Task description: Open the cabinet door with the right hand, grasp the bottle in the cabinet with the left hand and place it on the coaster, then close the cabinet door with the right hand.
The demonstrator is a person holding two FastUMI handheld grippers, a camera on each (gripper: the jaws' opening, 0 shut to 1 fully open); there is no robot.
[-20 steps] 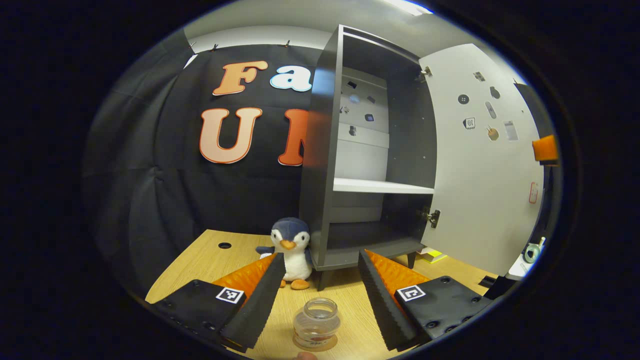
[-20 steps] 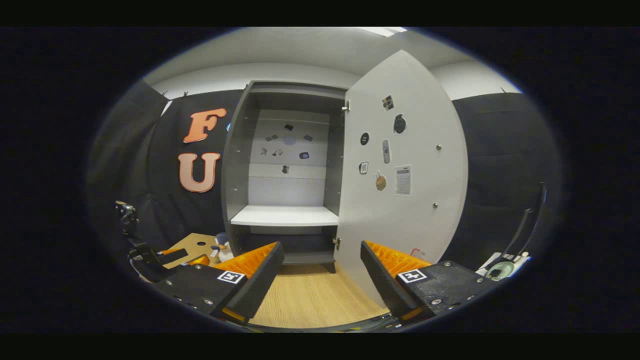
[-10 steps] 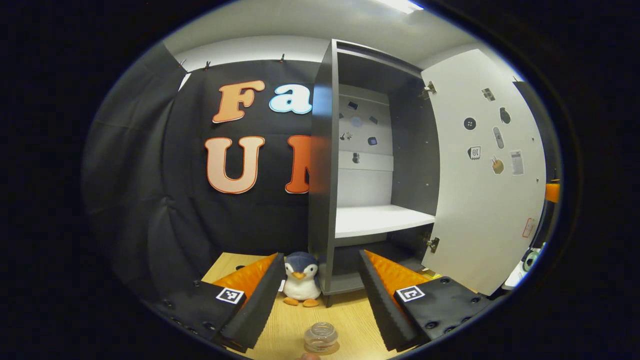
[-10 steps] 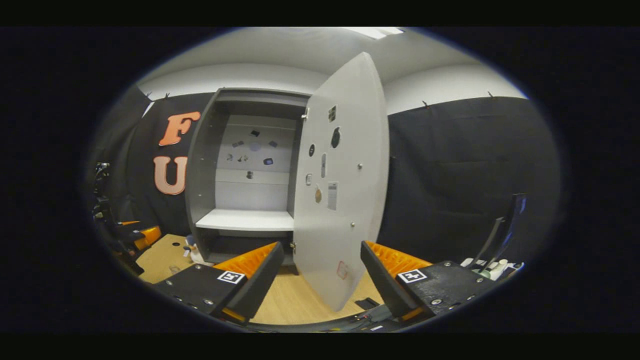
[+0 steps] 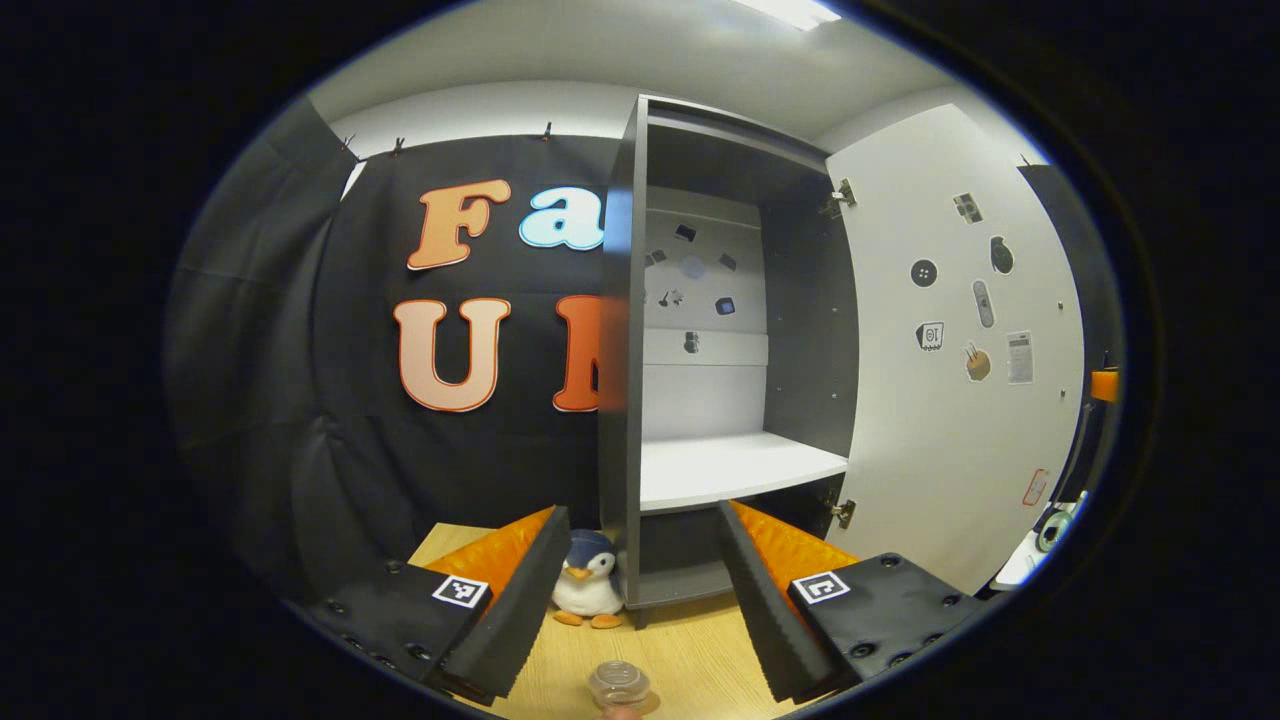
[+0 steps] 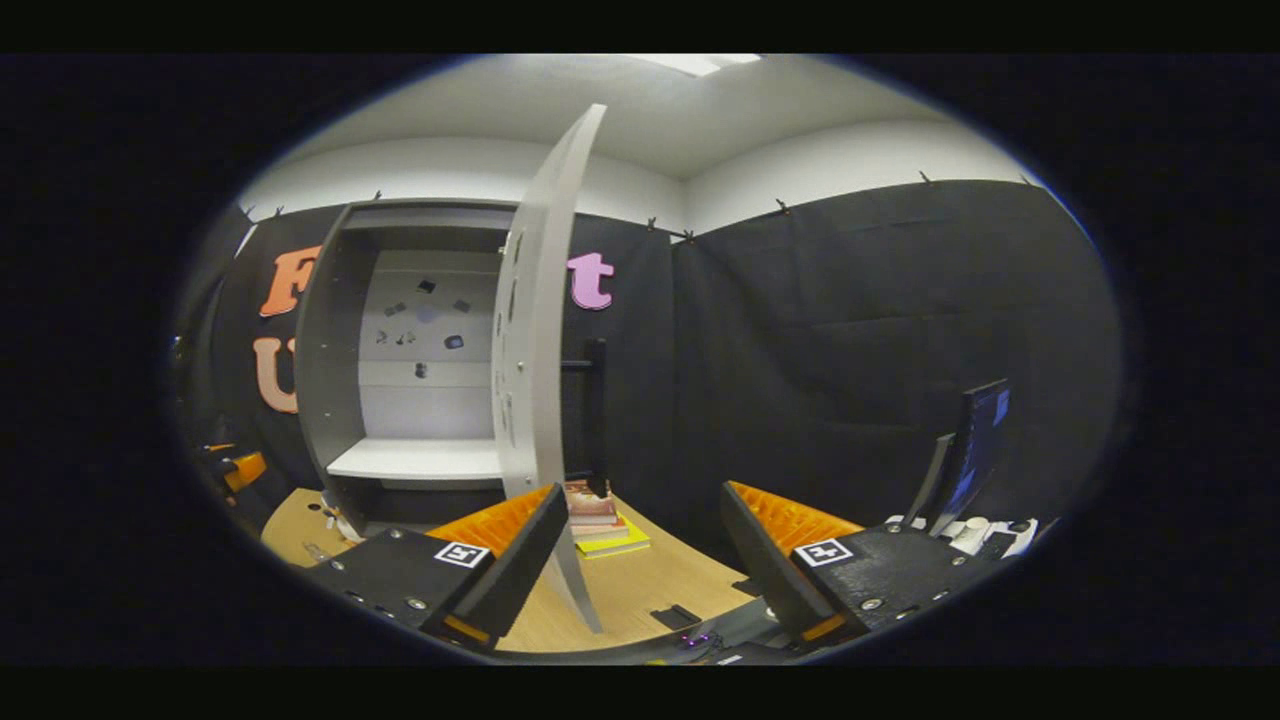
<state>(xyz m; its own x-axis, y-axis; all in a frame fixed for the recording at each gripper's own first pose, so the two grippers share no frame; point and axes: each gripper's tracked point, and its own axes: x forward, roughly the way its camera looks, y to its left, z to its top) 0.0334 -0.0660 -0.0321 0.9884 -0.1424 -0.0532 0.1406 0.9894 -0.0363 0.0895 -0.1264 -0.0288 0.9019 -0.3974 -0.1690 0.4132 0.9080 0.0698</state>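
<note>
Tabletop (image 5: pixel 700 650) holds bottle (image 5: pixel 618 686); cabinet door (image 5: pixel 950 350) open.

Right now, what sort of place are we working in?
Likely a staged recording booth, not a home: black cloth hangs over the walls, and a lone cabinet stands on a wooden table beside a toy penguin.

I am reading no legible text: the stickers on the cabinet door (image 5: pixel 965 330) and on the cabinet's back panel (image 5: pixel 700 290) are showing too small to decipher.
</note>
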